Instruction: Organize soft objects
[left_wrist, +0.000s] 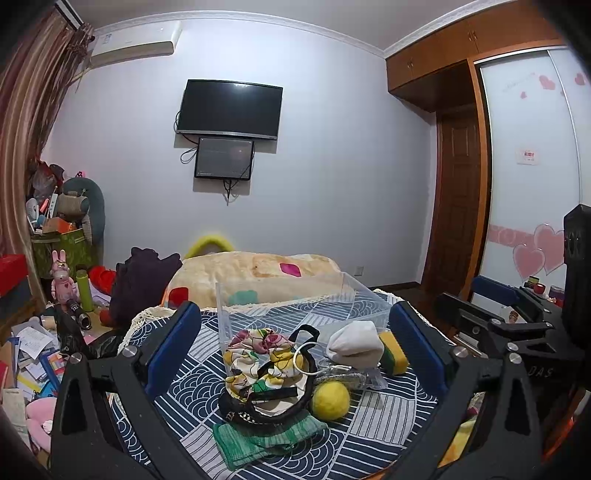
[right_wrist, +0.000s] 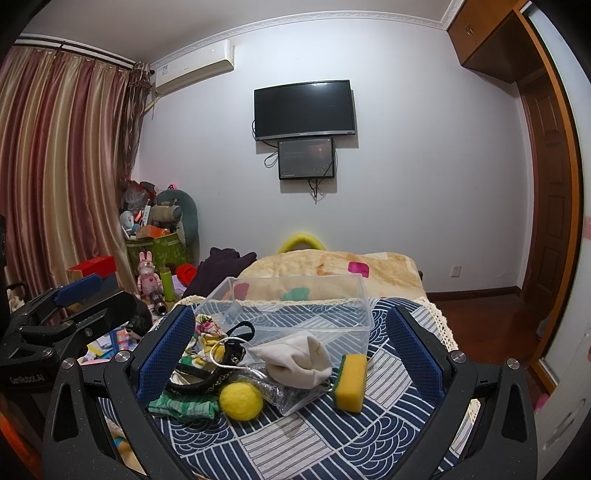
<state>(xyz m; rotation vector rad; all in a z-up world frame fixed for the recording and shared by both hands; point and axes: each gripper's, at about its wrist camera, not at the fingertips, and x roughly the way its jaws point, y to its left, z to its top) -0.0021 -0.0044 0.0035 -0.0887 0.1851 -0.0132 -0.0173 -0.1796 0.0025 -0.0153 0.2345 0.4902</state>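
Observation:
A pile of soft things lies on a blue patterned tablecloth (left_wrist: 369, 417): a floral cloth bag with black straps (left_wrist: 264, 360), a green cloth (left_wrist: 266, 439), a yellow felt ball (left_wrist: 330, 400), a white cloth pouch (left_wrist: 354, 349) and a yellow sponge (left_wrist: 395, 352). A clear plastic box (left_wrist: 295, 302) stands behind them. My left gripper (left_wrist: 295, 339) is open, its jaws either side of the pile. My right gripper (right_wrist: 291, 343) is open over the ball (right_wrist: 241, 400), the pouch (right_wrist: 295, 363) and the sponge (right_wrist: 351, 382), in front of the box (right_wrist: 295, 306).
A crumpled clear plastic bag (right_wrist: 288, 395) lies under the pouch. A blanket-covered bed (right_wrist: 332, 266) stands behind the table. Cluttered toys and boxes (left_wrist: 62, 258) fill the left floor. A wardrobe (left_wrist: 517, 184) is on the right.

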